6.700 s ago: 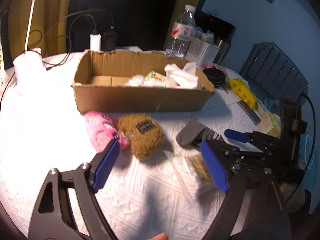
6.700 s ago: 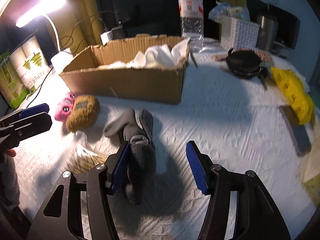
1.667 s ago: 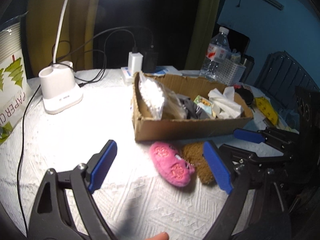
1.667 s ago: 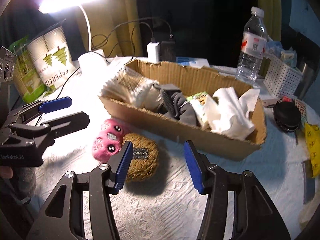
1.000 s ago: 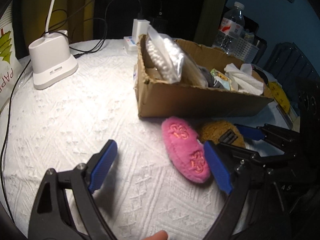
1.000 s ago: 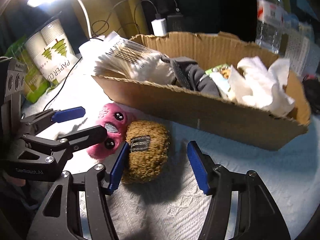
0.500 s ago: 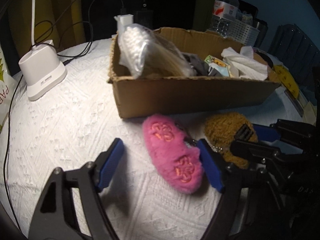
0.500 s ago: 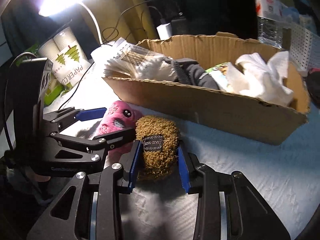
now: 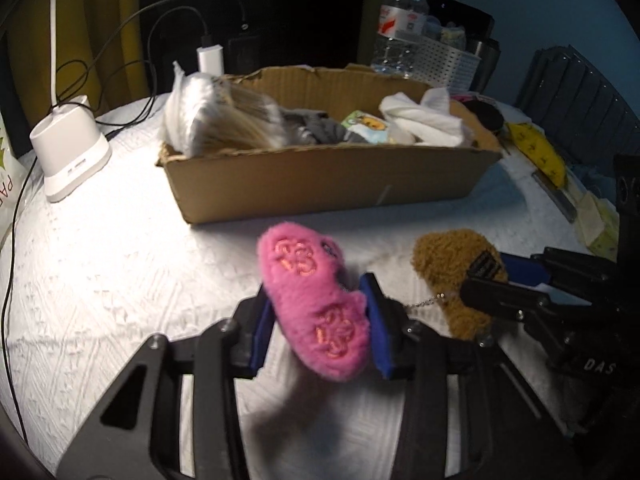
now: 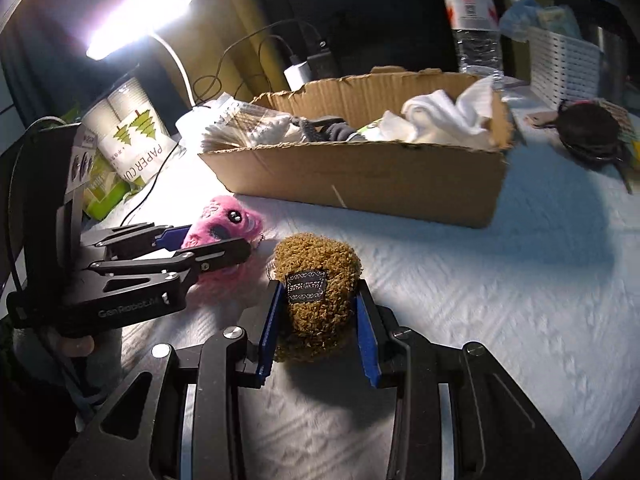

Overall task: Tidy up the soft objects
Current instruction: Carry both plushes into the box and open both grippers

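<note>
My left gripper (image 9: pixel 318 322) is shut on a pink plush toy (image 9: pixel 314 304), seen from its underside and lifted a little off the white tablecloth; it also shows in the right wrist view (image 10: pixel 224 232). My right gripper (image 10: pixel 318 328) is shut on a brown fuzzy plush toy (image 10: pixel 316 292) with a woven label; that toy also shows in the left wrist view (image 9: pixel 456 268). Behind both stands an open cardboard box (image 9: pixel 320 184) (image 10: pixel 360 184) holding a bagged pad pack (image 9: pixel 216 120), a grey sock (image 9: pixel 316 134) and a white cloth (image 9: pixel 424 120).
A white lamp base (image 9: pixel 70 152) with cables stands far left. A water bottle (image 9: pixel 400 24) and a white perforated basket (image 9: pixel 444 62) are behind the box. A black round case (image 10: pixel 588 132) and a yellow pouch (image 9: pixel 538 154) lie to the right. A paper cup pack (image 10: pixel 128 136) is left.
Both grippers closed: the left onto the pink plush, the right onto the brown plush. Both toys now sit slightly raised. Earlier, the grey sock and pad pack went from the table into the box.
</note>
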